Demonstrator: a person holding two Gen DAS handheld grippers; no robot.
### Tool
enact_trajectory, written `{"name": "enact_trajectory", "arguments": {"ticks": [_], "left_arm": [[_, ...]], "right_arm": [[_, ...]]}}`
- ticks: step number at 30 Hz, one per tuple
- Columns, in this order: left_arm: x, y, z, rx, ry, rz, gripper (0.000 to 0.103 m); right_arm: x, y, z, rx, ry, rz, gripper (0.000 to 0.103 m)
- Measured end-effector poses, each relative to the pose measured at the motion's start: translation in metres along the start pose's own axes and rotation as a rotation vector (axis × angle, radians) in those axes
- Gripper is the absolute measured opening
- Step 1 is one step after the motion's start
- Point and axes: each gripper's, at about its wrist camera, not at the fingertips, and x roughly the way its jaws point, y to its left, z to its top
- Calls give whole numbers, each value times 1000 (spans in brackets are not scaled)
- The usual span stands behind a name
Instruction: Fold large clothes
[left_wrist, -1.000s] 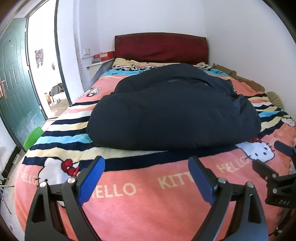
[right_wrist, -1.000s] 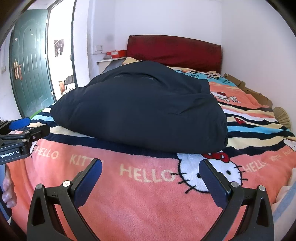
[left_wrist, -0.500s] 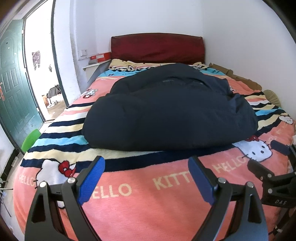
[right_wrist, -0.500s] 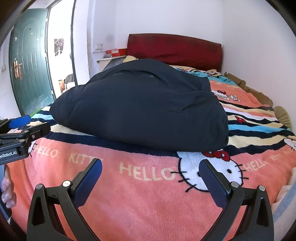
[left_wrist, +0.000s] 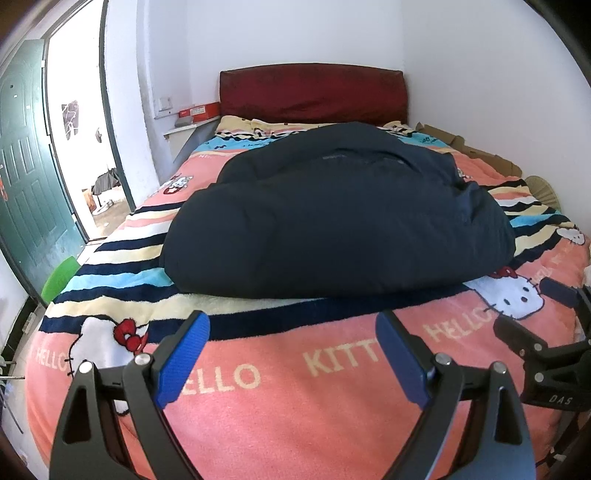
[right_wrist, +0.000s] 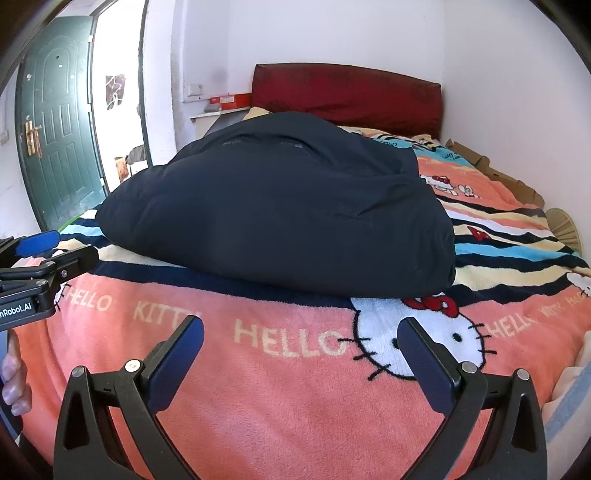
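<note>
Your dark navy padded coat (left_wrist: 332, 218) lies in the middle of the bed, on the pink and striped plush Hello Kitty blanket (left_wrist: 258, 373), already gathered into a thick, rounded bundle. Its near edge is a smooth, puffy fold running from left to right, and a second layer lies over it towards the far end, near the dark red headboard (left_wrist: 314, 90). No sleeve or hood hangs loose on the sides you can see, so most of the folding looks done; the far side of the bundle is hidden, so you cannot be sure of it.

Your left hand-held gripper (left_wrist: 291, 358) hangs over the near strip of blanket with its blue-padded fingers spread wide and nothing between them. Your right hand-held gripper (right_wrist: 301, 354) is likewise released and empty, over the white cat face woven into the blanket. Both stand near the coat's near edge without touching it.

What may be left is small. The right end of the bundle shows some creases and a slightly uneven corner, and the whole thing sits high, not flat. If you want a tighter package, you could fold it once more or press it down. Padding like this tends to spring back, so a loosely set fold may open.
</note>
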Motion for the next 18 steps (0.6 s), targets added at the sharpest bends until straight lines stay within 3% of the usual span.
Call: {"name": "enact_trajectory", "arguments": {"ticks": [18], "left_arm": [[0,-1,0,8,-4,1,92]], "right_arm": [[-1,-6,-2,6,-3,-9,102]]}}
